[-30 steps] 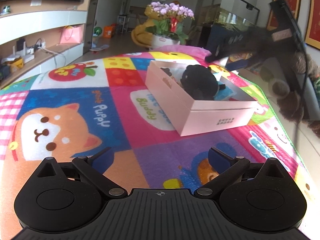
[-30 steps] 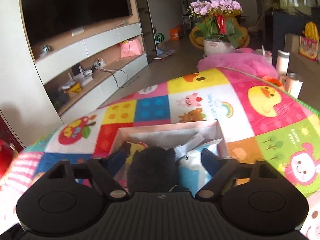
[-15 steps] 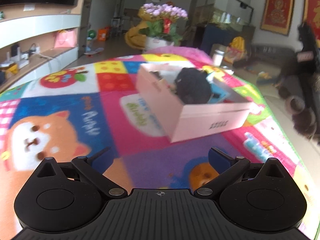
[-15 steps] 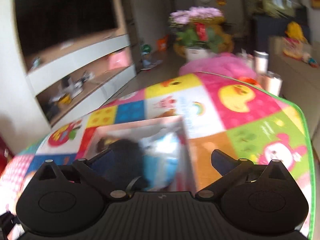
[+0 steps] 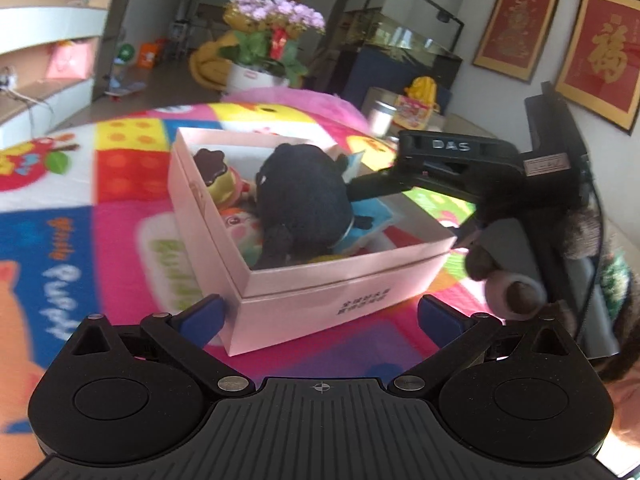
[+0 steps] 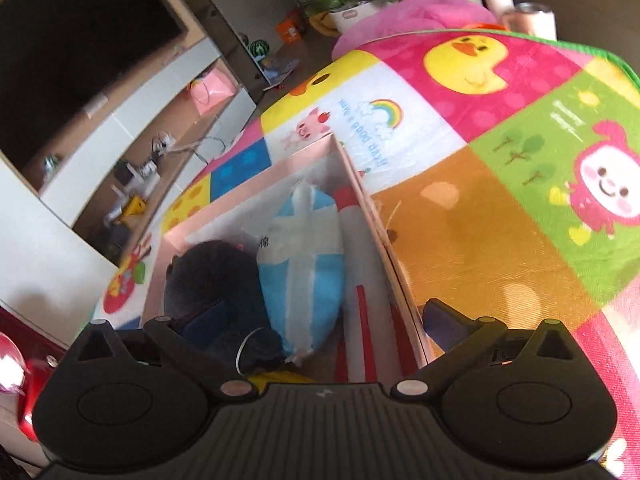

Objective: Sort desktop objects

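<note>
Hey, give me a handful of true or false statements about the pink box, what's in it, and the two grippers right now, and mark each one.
1. The pink box stands open with no lid on it. True.
2. The black plush toy lies on the mat outside the box. False: it sits inside the box, beside a blue and white packet.
3. The right gripper is clamped on the black plush toy. False: its jaws have just been opening and now stand wide, one finger inside the box and one outside its wall.
4. The left gripper is open and holds nothing. True.
5. The box rests on a colourful cartoon play mat. True.
</note>
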`<state>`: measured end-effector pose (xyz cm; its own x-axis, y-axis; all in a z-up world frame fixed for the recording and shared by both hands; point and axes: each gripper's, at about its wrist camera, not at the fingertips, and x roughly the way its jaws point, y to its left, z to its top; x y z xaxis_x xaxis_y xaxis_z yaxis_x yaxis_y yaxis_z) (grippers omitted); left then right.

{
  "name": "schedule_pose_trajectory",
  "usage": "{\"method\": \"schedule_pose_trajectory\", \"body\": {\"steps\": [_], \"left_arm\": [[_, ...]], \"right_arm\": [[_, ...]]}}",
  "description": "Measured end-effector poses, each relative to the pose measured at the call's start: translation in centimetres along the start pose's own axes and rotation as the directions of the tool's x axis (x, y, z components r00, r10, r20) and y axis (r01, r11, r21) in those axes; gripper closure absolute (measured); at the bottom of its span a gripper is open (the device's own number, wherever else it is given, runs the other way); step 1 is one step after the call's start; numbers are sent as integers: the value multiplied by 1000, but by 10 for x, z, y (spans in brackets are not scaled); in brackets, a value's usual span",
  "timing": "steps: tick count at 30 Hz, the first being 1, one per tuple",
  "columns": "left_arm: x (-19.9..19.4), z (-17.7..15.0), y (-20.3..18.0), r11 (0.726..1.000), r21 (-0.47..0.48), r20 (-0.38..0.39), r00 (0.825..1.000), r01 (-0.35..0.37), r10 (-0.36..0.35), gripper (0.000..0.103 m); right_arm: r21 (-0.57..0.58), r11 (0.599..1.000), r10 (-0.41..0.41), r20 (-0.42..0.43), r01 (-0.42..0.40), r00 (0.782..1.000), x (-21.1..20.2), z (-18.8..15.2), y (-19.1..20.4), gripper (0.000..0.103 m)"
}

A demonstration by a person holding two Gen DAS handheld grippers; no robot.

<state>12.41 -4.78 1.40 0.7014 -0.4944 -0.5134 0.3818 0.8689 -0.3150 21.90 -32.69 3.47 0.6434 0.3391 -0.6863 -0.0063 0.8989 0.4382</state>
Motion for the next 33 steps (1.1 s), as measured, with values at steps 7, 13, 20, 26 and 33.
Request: {"method": "schedule_pose_trajectory", "body": {"steps": [7, 13, 20, 26, 33], "left_arm": [[-33, 4, 50, 983, -31, 6, 984, -180, 180, 0], [-48, -4, 48, 918, -11, -30, 917, -397, 397, 0], [-53, -26, 24, 908, 56, -67, 905, -416, 419, 0], [-55, -49, 15, 870, 58, -18, 871, -489, 491, 0], [-39, -42, 23, 852, 22, -51, 851, -522, 523, 0]], "right_arm": [[-44, 989, 138, -78, -142, 987, 32, -12, 59, 0], [-100, 980, 169, -52, -174, 984, 38, -33, 101, 0], [-207, 977, 66, 57, -53, 996, -16, -82, 83, 0], [-357, 934, -16, 22, 23, 1000, -38, -134, 60, 0], [-481, 865, -123, 69, 141, 990, -37, -154, 75, 0]]}}
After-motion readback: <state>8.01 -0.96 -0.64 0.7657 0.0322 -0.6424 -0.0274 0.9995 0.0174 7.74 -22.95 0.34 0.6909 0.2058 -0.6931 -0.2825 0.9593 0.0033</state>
